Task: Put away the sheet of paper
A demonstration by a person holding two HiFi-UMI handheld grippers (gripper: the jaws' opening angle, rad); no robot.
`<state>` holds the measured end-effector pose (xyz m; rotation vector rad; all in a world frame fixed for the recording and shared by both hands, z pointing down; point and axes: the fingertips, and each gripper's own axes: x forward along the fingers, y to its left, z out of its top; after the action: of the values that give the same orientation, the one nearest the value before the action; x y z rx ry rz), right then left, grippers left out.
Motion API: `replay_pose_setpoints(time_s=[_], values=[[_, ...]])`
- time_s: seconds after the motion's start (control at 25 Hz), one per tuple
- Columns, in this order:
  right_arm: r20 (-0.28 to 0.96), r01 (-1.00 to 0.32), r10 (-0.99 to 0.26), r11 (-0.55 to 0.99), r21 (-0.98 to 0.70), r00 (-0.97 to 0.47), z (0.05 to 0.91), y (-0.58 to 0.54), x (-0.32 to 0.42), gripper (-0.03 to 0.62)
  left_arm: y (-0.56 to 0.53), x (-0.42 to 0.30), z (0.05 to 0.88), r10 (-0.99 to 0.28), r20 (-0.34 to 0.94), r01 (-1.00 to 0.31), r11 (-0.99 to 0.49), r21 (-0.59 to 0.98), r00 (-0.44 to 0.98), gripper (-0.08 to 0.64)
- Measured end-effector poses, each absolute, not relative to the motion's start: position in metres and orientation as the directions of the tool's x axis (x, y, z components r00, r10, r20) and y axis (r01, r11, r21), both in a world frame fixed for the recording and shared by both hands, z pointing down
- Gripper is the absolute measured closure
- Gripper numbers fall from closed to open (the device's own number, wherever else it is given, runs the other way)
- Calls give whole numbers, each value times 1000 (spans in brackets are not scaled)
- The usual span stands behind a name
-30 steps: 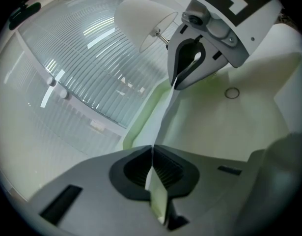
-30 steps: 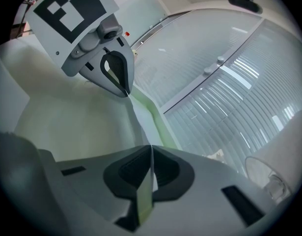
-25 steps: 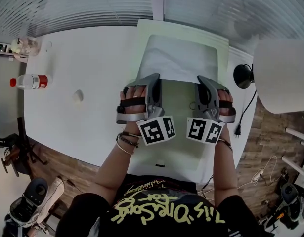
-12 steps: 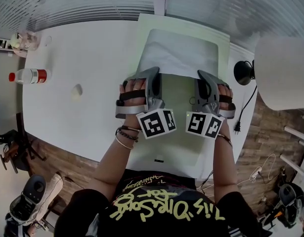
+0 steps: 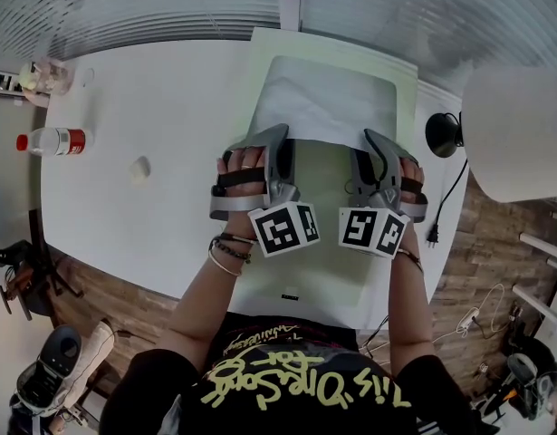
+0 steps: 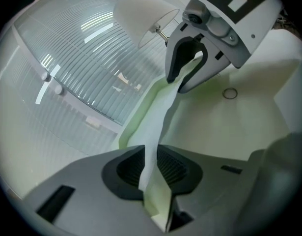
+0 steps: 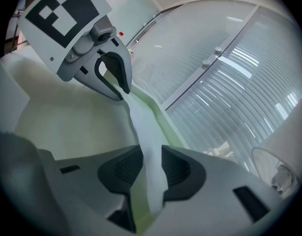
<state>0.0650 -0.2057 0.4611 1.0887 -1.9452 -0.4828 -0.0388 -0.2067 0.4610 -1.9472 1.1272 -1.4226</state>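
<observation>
The left gripper [image 5: 282,137] and the right gripper [image 5: 369,140] sit side by side over the table, one in each of the person's hands. Both point away from the person and tip downward. Their jaws have just been opening. On each, the ribbed pads now stand a little apart, slackened rather than clamped. The near edge of the sheet of paper [image 5: 329,98] stands up in each gap, with a pale green layer beside it. The left gripper is at the near left part of that edge and the right gripper at the near right part.

The sheet is white and lies over the far half of a pale green folder [image 5: 325,202]. Its far edge stops short of the folder's far edge, and its near edge is raised between the two grippers. The folder lies lengthwise away from the person on a white table [image 5: 151,107], reaching about to the table's near edge.

To the right of the folder stands a black lamp base [image 5: 443,134] with a big white shade [image 5: 518,130] beside it. A black cable [image 5: 447,198] trails off the table's right edge. To the left lies a small white lump [image 5: 140,169]. Further left, at the table's edge, a clear bottle [image 5: 53,140] with a red label lies on its side. Blinds [image 5: 169,7] run along the far side, and a wooden floor [image 5: 106,288] shows below the table.
</observation>
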Motion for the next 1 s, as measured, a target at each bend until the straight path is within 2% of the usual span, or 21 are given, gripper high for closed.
replay_pose_setpoints(time_s=[0.04,0.36,1.0], values=[[485,-513,-829,555,655,-279,462,-205,64,480,-206,-38,462,-828,546,-334,-553,-763,124,486],[490,-515,-824,563,646,-285,462,-203,59,441,-209,-48,462,-826,554,-327,-553,-766,99,397],[524,-486,-799,598,638,-295,470,-194,52,374,-203,-57,471,-806,588,-299,-579,-758,69,362]])
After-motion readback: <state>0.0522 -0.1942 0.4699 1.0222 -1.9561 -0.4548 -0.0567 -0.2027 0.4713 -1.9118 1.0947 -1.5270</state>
